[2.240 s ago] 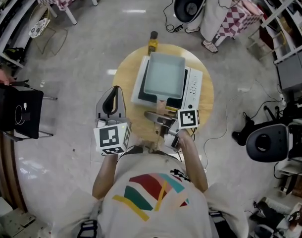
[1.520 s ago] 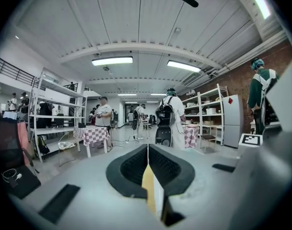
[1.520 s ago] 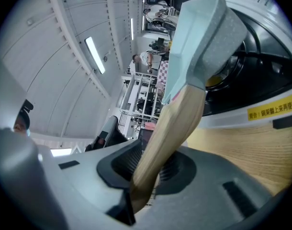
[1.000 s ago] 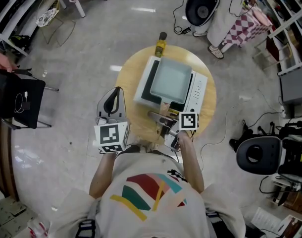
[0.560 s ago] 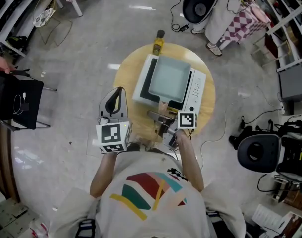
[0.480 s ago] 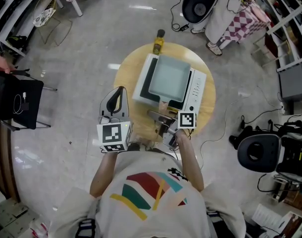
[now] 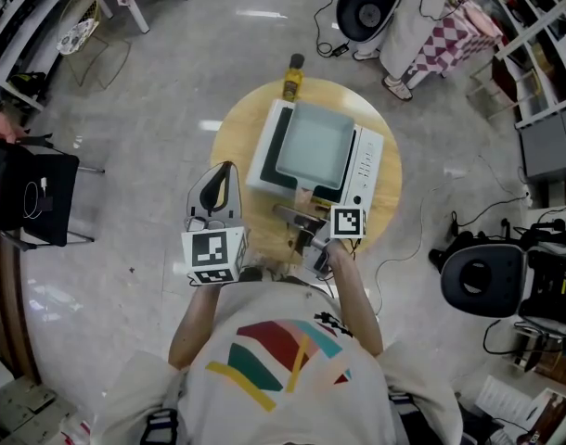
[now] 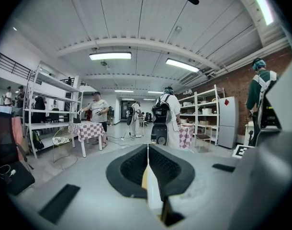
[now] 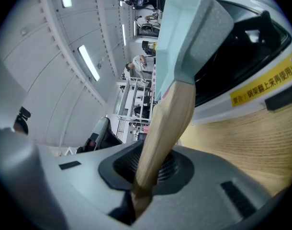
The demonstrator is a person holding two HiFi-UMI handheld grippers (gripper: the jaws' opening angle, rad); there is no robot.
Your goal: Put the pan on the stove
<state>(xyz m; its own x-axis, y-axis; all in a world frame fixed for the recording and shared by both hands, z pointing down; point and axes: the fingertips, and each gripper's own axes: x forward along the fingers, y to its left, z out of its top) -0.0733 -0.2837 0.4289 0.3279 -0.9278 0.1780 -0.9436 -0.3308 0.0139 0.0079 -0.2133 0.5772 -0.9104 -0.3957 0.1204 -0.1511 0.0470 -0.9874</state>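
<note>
Right gripper [image 9: 145, 178] just closed on pan [image 7: 315, 145] handle, pan atop stove [image 7: 365, 167]

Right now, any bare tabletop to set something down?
Widest: left crescent of the round table, between stove and rim. Thin strip right of the stove. Crowded: near edge, right gripper jaws have just been closing on the pan handle; bottle at far edge.

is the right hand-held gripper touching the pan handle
Touching: right gripper view shows the right hand-held gripper, its jaws just closing, clamped on the pan handle.
</note>
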